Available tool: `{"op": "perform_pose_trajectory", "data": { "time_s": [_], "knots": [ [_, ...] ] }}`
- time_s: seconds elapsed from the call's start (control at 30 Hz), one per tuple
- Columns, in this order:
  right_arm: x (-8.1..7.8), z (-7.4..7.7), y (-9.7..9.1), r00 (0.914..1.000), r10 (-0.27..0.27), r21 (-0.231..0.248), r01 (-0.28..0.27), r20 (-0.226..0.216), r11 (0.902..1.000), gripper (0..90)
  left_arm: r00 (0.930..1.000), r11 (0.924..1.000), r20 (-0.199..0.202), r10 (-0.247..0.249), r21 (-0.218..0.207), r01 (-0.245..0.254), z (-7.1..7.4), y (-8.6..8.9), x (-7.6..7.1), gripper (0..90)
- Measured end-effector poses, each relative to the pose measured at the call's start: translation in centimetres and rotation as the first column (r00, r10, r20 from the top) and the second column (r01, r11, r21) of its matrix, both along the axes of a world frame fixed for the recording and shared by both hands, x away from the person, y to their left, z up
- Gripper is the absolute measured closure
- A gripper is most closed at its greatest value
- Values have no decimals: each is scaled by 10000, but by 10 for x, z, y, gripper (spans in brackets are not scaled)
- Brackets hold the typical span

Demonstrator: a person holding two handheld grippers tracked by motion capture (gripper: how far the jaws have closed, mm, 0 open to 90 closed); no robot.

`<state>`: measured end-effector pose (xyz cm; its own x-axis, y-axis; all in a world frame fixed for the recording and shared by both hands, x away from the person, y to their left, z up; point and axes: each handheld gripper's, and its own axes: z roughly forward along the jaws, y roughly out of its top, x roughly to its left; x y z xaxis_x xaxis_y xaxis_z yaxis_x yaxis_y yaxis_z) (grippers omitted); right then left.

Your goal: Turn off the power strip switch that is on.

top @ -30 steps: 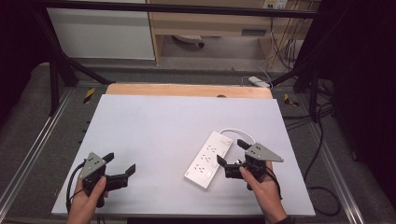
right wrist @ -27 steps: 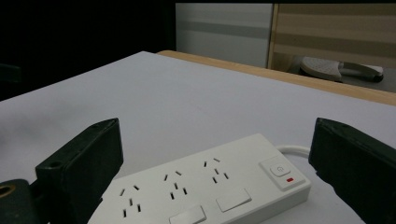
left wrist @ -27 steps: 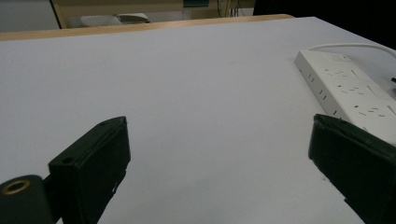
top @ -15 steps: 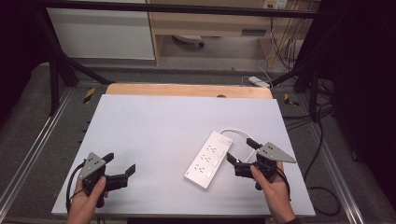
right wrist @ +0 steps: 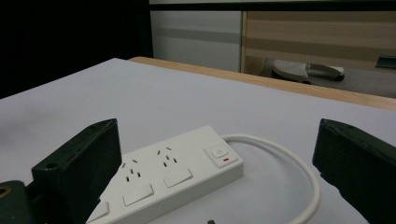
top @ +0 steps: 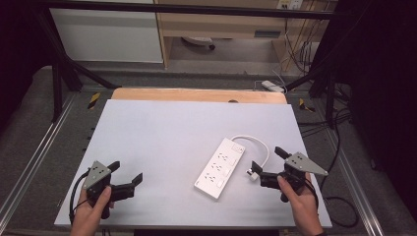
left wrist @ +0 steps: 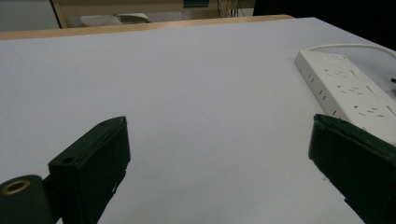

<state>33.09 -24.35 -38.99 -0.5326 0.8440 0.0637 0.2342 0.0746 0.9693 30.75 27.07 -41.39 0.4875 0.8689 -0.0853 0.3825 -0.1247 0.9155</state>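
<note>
Right gripper (top: pixel 266 164) backed off | one power strip (top: pixel 220 161) | two grippers, fingers released

Even overhead light brightens the table (top: pixel 162 132); surroundings dark, pictures slightly soft.

— White power strip (top: pixel 220 167), white cord (top: pixel 255 145), small red mark beside the switch (right wrist: pixel 219 152)?
— Yes; white plug (top: pixel 253 174) too, just off the strip's right side.
— Tabletop (top: pixel 167 132)?
— Pale grey, plain, with a light wood band along the far edge.
— Left gripper (top: pixel 126 173)?
— Black jaws, grey plate on top, brass-coloured ring low at the left.
— Right gripper (top: pixel 266 162)?
— Black as well, same grey plate.
</note>
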Motion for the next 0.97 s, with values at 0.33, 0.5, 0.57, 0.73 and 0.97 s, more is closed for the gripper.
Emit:
{"op": "perform_pose_trajectory", "data": {
  "time_s": [0.33,0.5,0.57,0.73,0.97],
  "knots": [
    [-6,-6,-25,9985,-535,161,537,-121,9984,18,10000,10000,-8,17,36,-17,0,0,0,55],
    [-8,-12,-34,9971,-690,225,697,-306,9973,20,10000,10000,-10,28,27,-28,0,0,0,55],
    [-8,-16,-37,9968,-694,148,700,-395,9974,21,10000,10000,-34,19,8,-19,0,0,0,55],
    [-8,-28,-42,9928,-721,32,728,-952,9973,24,10000,10000,-31,32,52,-32,-1,0,0,55],
    [0,-49,-37,9706,-807,-672,671,-2267,9955,30,10000,10000,-29,-12,70,12,-1,-1,1,55]
  ]
}}
